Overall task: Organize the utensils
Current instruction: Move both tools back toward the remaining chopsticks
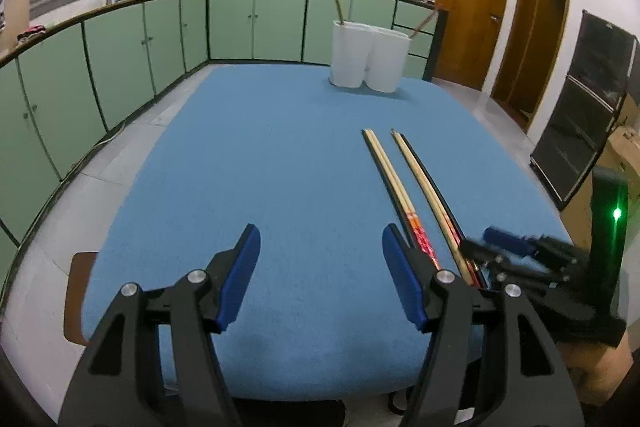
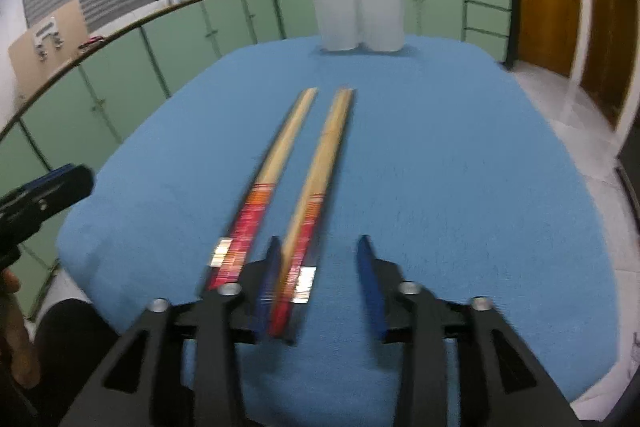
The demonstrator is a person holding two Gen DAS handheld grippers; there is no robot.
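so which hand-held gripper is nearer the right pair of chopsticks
Right. The right hand-held gripper is open around the handle end of the right pair of chopsticks; the left hand-held gripper is open over bare cloth beside both pairs.

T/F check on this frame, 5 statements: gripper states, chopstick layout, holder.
1. The left gripper is open and holds nothing. True.
2. The right gripper is shut on a chopstick. False: open, its fingers astride the right chopstick pair.
3. Two chopstick pairs lie on the blue table. True.
4. The white holder is empty. False: sticks stand in it.
5. The left chopstick pair touches the holder. False: well apart.
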